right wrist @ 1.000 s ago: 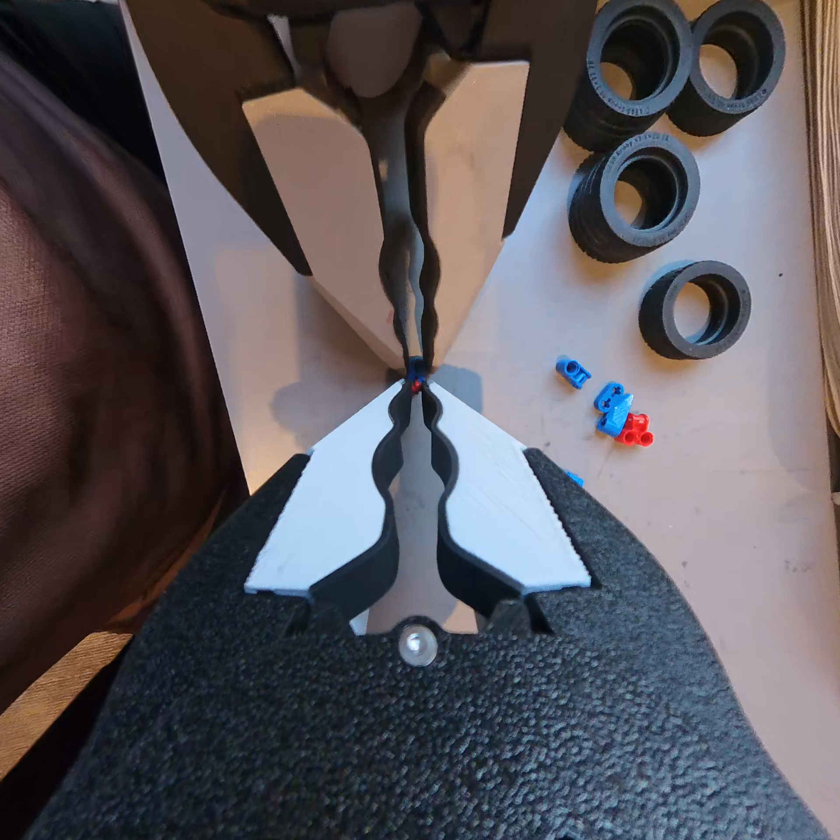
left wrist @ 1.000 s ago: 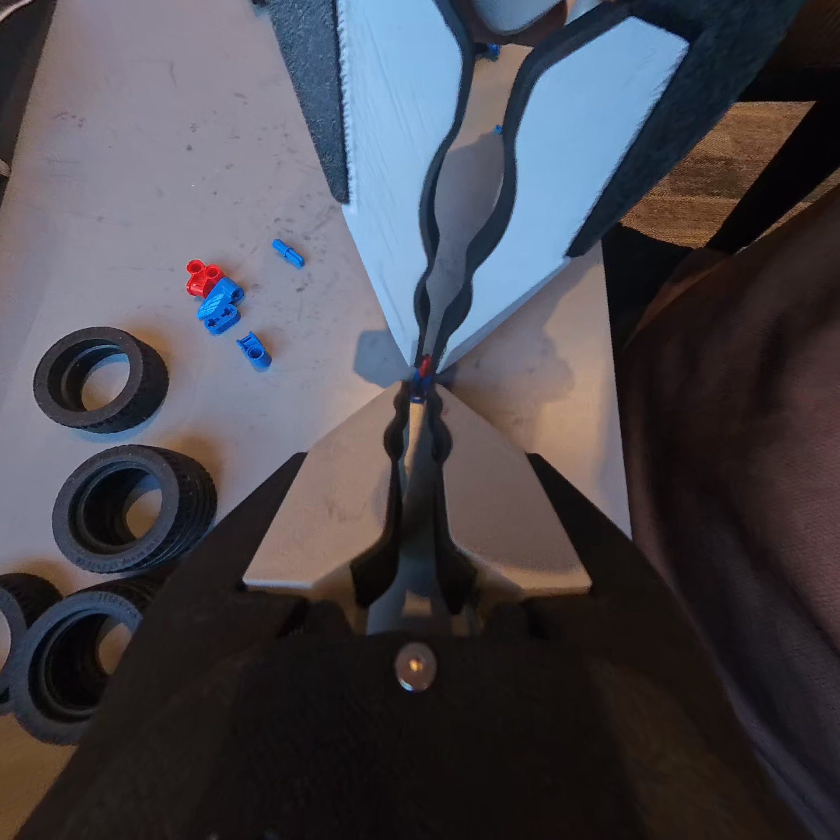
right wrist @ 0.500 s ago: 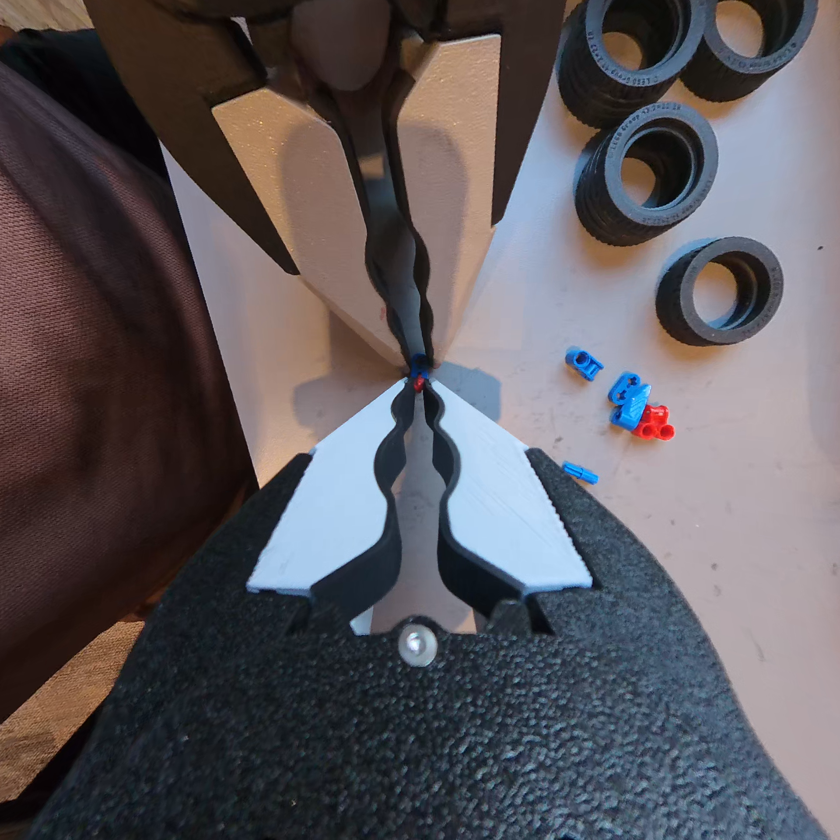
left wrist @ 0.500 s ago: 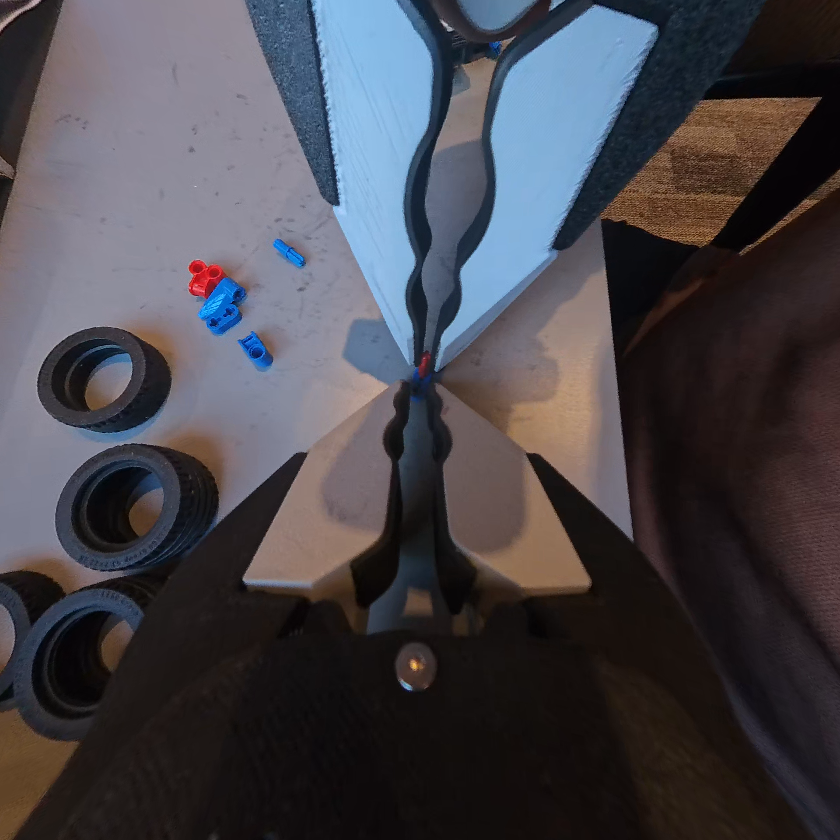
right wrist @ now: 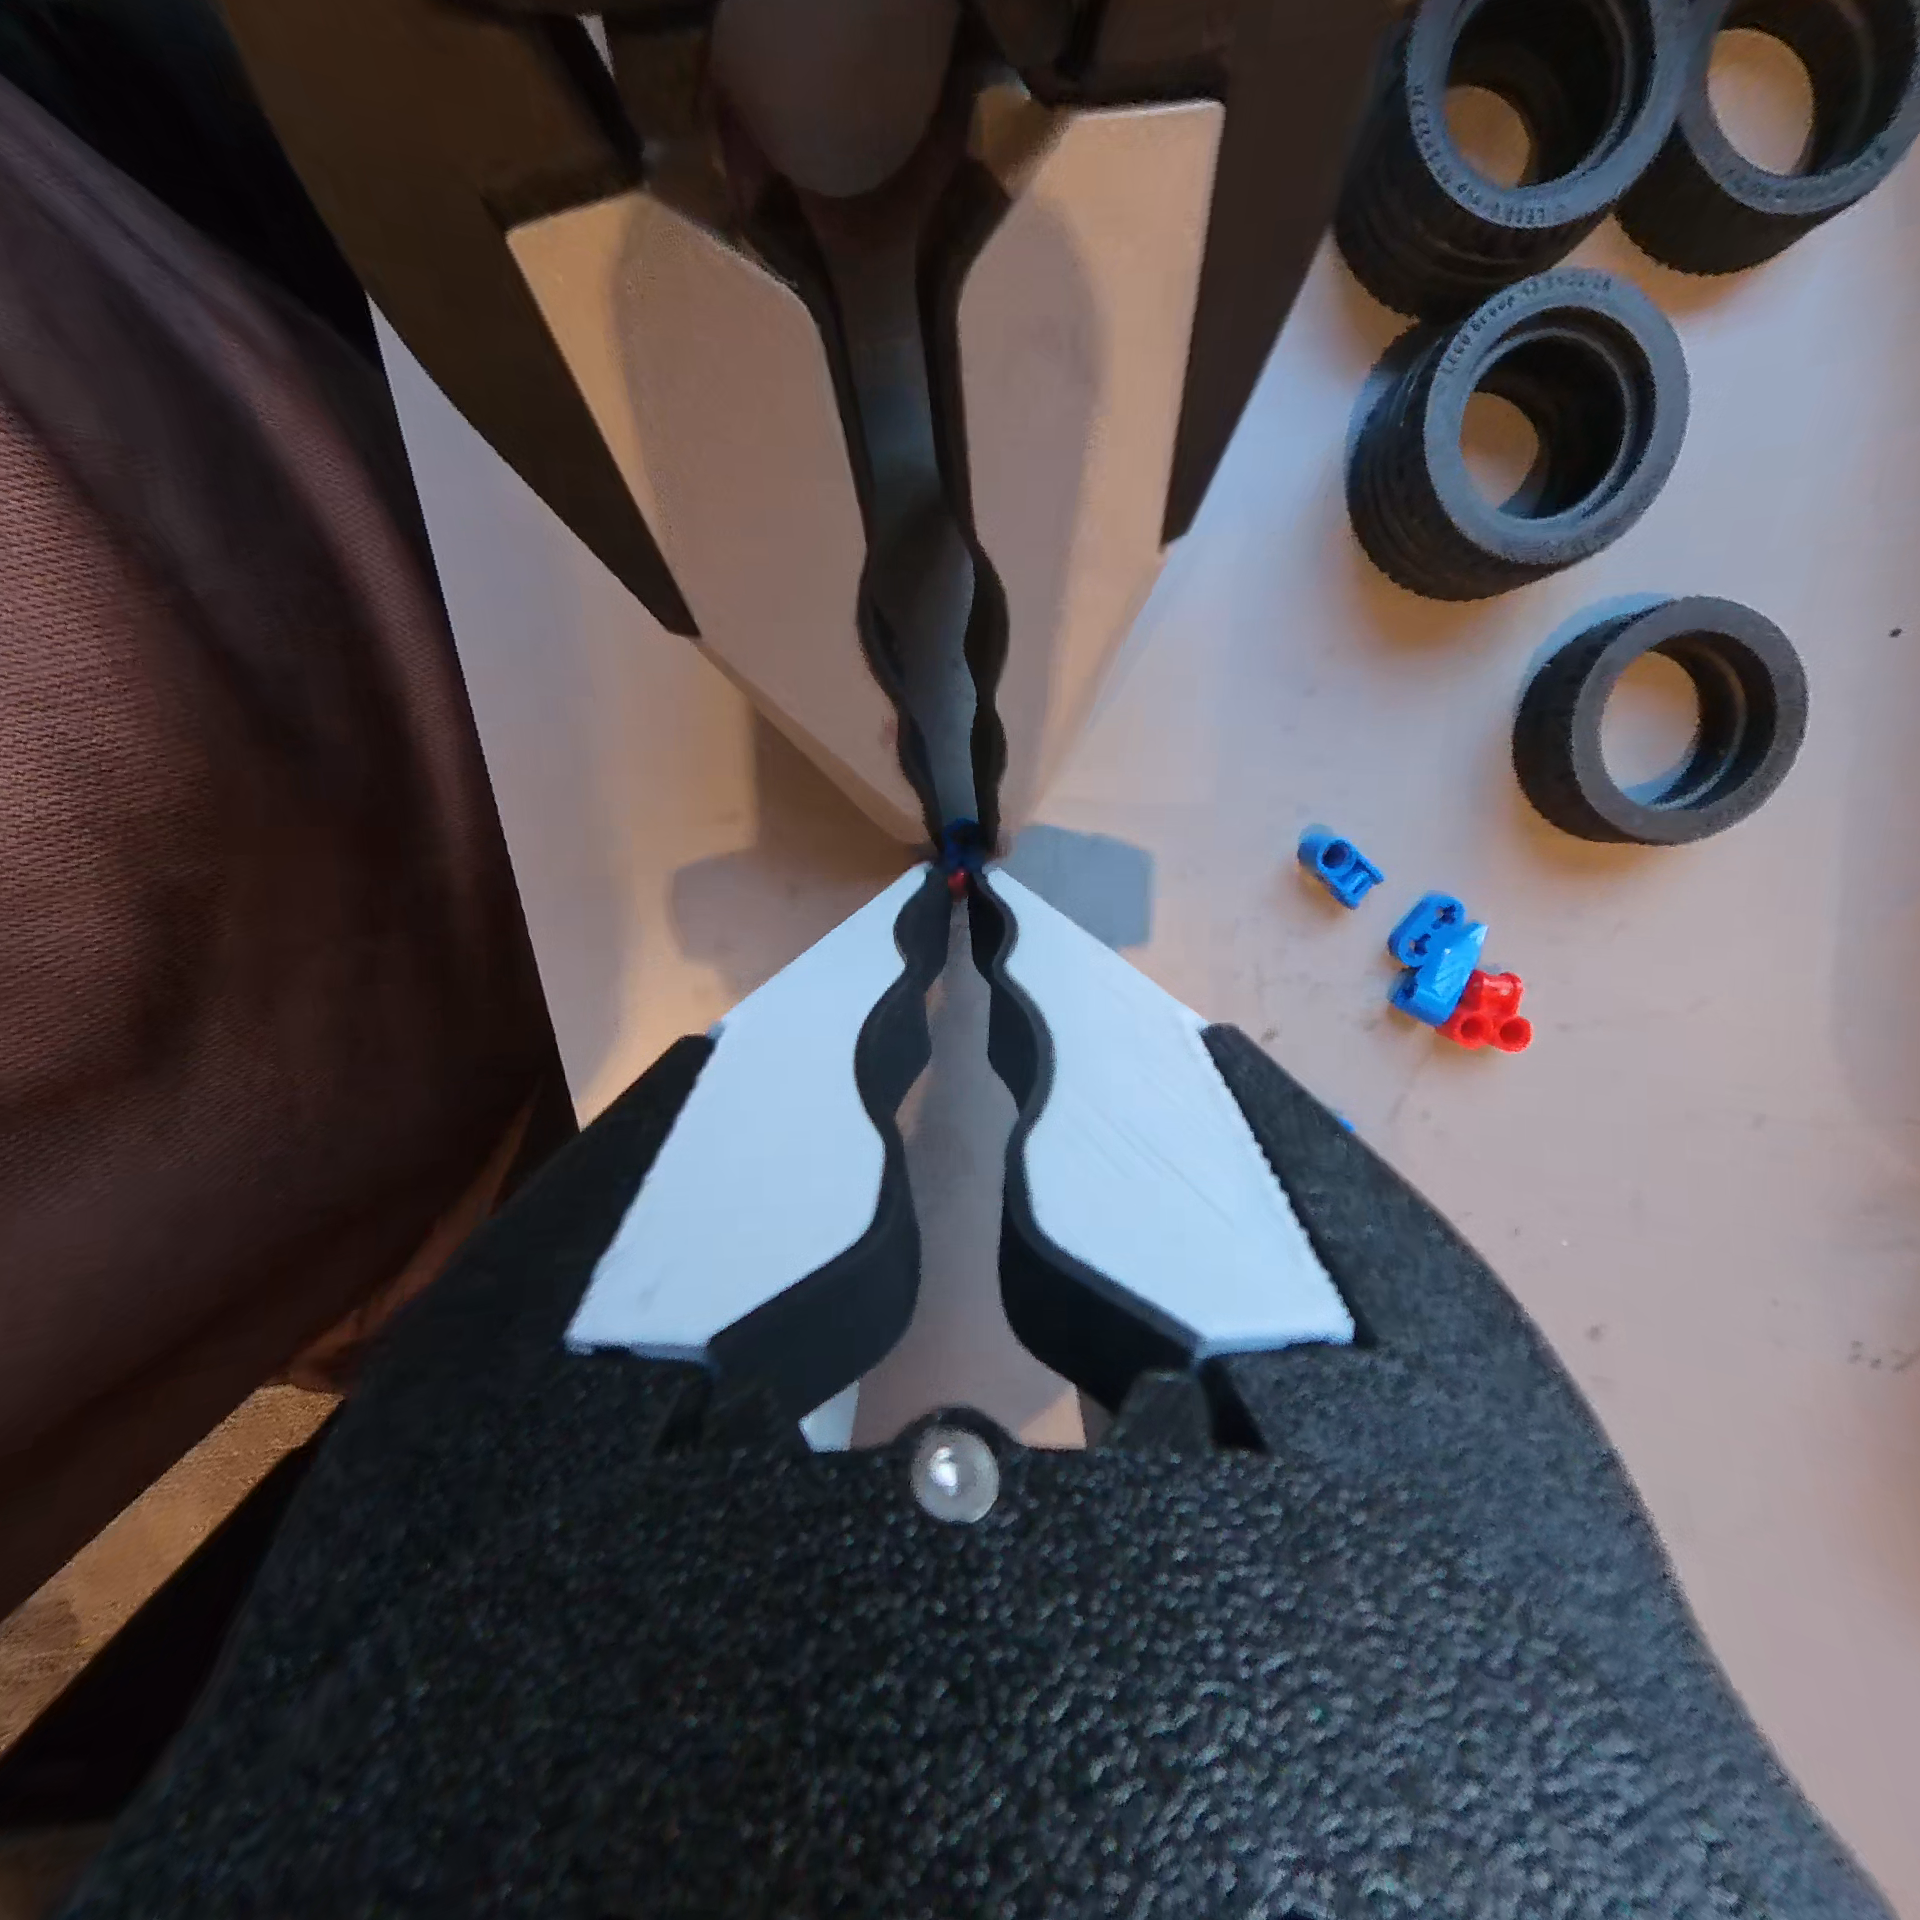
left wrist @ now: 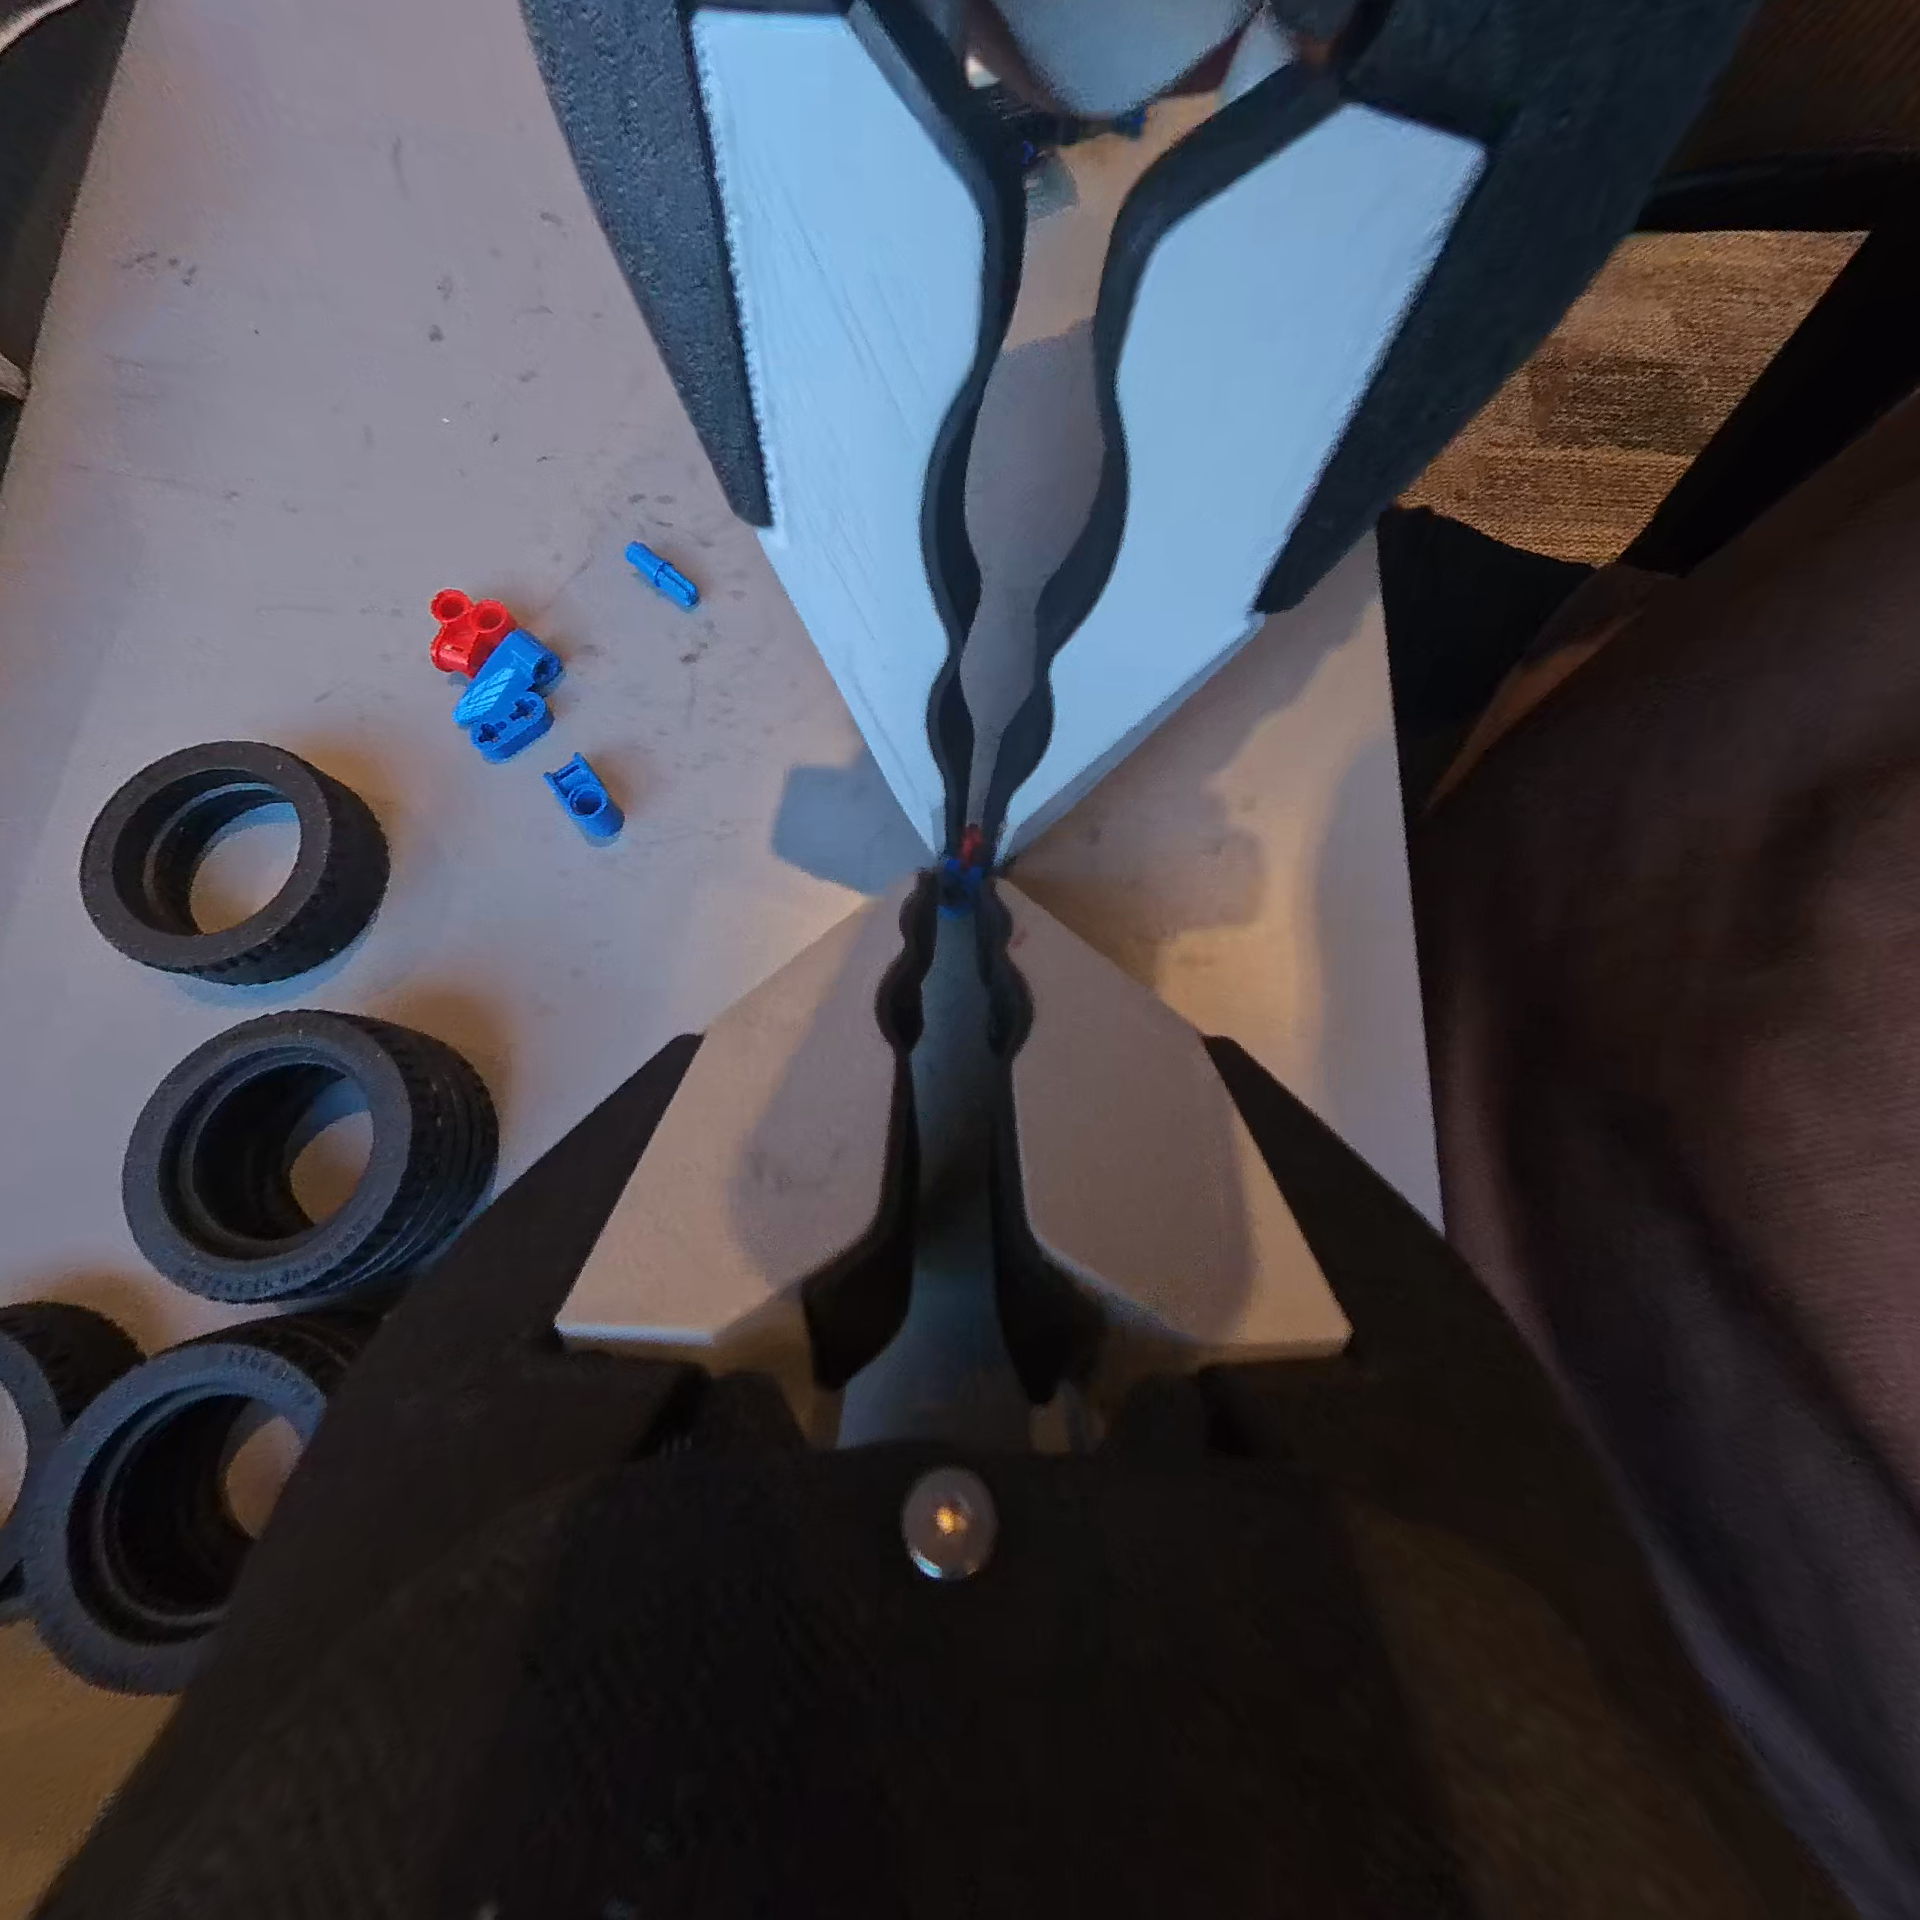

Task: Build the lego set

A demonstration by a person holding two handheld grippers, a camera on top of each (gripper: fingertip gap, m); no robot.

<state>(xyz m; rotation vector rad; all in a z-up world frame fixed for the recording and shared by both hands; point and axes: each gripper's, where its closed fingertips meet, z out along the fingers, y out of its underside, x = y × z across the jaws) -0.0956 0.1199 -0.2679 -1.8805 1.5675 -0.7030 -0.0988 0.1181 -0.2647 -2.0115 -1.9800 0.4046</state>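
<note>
My left gripper (left wrist: 961,896) is shut on a small blue lego piece (left wrist: 956,891). My right gripper (right wrist: 961,883) is shut on a small red lego piece (right wrist: 957,881). The two grippers meet tip to tip above the pale table (left wrist: 312,364), and the red piece (left wrist: 971,844) touches the blue piece (right wrist: 961,834). Both pieces are mostly hidden between the fingertips. In the left wrist view the right gripper (left wrist: 975,842) comes in from the top. In the right wrist view the left gripper (right wrist: 961,831) comes in from the top.
Loose pieces lie on the table: a red connector (left wrist: 468,629), a blue piece (left wrist: 506,691), a small blue connector (left wrist: 585,795) and a blue pin (left wrist: 662,575). Several black tyres (left wrist: 234,862) (right wrist: 1659,717) lie beside them. A person's dark clothing (left wrist: 1662,1039) borders the table edge. The tips of both grippers are at nearly the same place. Left tips and right tips are each some 6 cm from the small blue connector (left wrist: 585,795). The right camera catches it too, in the right wrist view (right wrist: 1340,856).
Both grippers stay shut and tip to tip with the red and blue pieces together. The views have shifted only slightly; the loose pieces and tyres have not moved.
</note>
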